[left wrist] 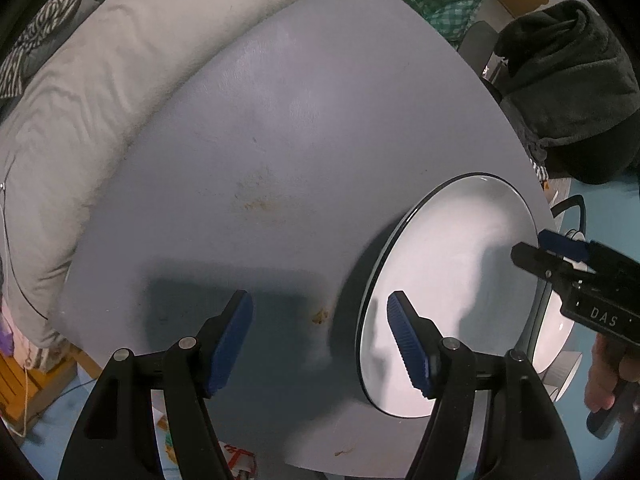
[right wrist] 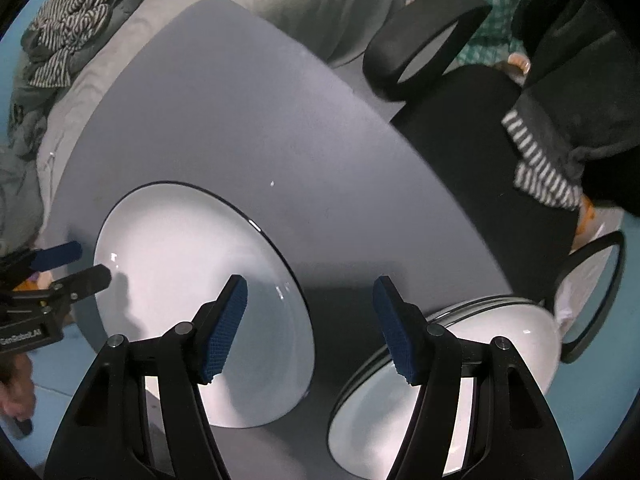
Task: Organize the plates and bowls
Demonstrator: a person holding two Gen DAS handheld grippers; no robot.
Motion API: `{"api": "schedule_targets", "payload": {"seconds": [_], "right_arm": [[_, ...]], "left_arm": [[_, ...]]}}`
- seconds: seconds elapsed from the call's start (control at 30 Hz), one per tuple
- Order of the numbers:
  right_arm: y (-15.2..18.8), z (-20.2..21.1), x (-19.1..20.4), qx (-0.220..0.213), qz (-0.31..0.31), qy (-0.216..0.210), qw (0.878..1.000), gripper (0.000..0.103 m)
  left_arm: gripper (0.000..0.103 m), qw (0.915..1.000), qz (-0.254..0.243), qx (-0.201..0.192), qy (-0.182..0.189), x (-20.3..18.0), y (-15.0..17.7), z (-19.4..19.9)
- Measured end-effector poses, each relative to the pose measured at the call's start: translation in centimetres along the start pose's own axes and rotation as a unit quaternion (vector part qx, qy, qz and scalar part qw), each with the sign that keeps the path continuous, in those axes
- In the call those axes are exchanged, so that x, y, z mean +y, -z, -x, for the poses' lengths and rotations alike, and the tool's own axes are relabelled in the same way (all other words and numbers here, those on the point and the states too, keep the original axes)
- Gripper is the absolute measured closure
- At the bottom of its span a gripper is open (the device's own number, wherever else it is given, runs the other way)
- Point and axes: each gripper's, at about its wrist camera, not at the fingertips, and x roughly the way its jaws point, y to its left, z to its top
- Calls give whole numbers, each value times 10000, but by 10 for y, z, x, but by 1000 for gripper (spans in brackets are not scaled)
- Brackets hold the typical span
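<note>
now the white plate [right wrist: 192, 280] lies flat on the grey counter [right wrist: 280, 120], between the two hands, with a second stack of white dishes [right wrist: 460, 352] just beside it toward the right. the left tool [left wrist: 320, 340] hangs over the plate's left rim, jaws apart and empty, one pad over the plate and one over bare counter. the right tool [right wrist: 310, 328], also apart and empty, straddles the gap between plate and stack, so either hand looks about equally near the plate.

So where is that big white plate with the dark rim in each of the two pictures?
Left wrist view: the plate lies low and right, on the grey table.
Right wrist view: the plate lies low and left of centre.
Shared landmark: the striped cloth, upper left in both.
</note>
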Motion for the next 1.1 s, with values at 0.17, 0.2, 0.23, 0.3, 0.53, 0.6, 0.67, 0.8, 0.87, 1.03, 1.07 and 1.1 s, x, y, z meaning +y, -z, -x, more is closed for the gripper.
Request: {"api": "schedule_targets", "payload": {"seconds": [0.17,0.2,0.23,0.3,0.53,0.6,0.67,0.8,0.87,1.03,1.07,1.1], "right_arm": [[6,-4,1,64,19,-96,9999,38],[6,-4,1,87,12,-129,9999,38],[7,-5,1,105,5,-167,9998,38],[8,-5,3,135,5,-235,9996,40],[11,-13,10,297,93,-300,9991,65],[11,-15,10,309,77,-308,9990,67],[13,-15,10,288,57,-293,9991,68],[14,-15,4,274,-79,-313,9991,77],[16,-17,-1,344,-203,-428,9983,81],[18,-17,-4,474,-237,-567,9970,83],[18,-17,-4,478,-232,-573,9969,83],[18,-17,-5,468,-253,-582,9969,84]], "left_arm": [[32,10000,29,29,87,-1,1,-3],[32,9999,31,34,105,1,1,-3],[32,9999,31,37,120,0,1,-3],[32,9999,22,42,149,1,1,-3],[35,9998,-72,57,175,-4,-2,-8],[41,9997,-109,75,188,-6,-2,-10],[46,9996,-146,115,197,-7,-2,-10],[59,9992,-218,217,250,-11,-1,-15],[67,9988,-295,269,269,-14,0,-17],[77,9979,-460,359,279,-21,5,-19],[77,9981,-460,330,255,-21,6,-19],[78,9982,-442,310,250,-21,6,-19]]}}
